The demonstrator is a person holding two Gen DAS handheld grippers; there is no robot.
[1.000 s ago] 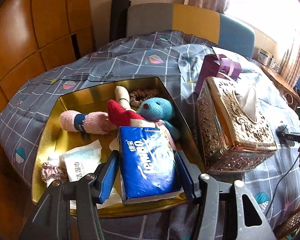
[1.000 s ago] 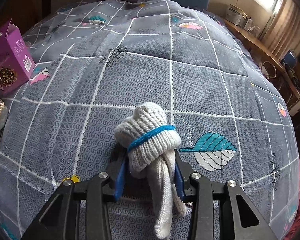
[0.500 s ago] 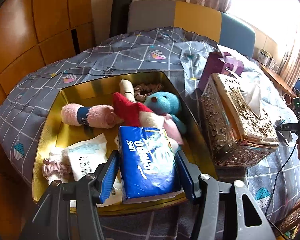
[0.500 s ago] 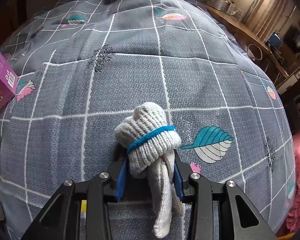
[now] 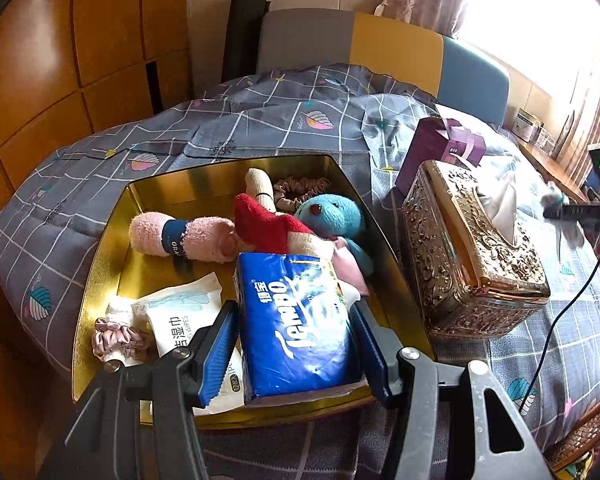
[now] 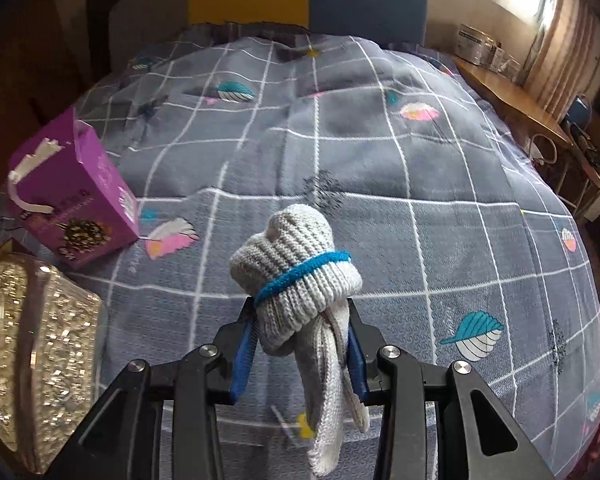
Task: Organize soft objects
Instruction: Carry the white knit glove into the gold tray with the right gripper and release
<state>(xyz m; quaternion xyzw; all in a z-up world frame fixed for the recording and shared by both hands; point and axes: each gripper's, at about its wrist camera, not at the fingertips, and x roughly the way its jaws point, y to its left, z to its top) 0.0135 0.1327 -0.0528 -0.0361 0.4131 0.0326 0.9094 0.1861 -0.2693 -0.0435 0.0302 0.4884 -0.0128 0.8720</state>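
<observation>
Over the gold tin (image 5: 100,264), left hand-held gripper (image 5: 296,344) clamps tissue pack (image 5: 296,320).

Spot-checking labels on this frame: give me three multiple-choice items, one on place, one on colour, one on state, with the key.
1. Where is the blue teddy?
A. on the quilt
B. inside the gold tray
C. on the tissue box

2. What colour is the band on the grey rolled glove?
A. red
B. yellow
C. blue

3. What is the left gripper doing?
A. clamping the blue tissue pack
B. open, empty
C. holding a scrunchie

Key: B, the teddy lies within the tray walls; C, a blue stripe rings the cuff; A, both fingers press the pack's sides.
</observation>
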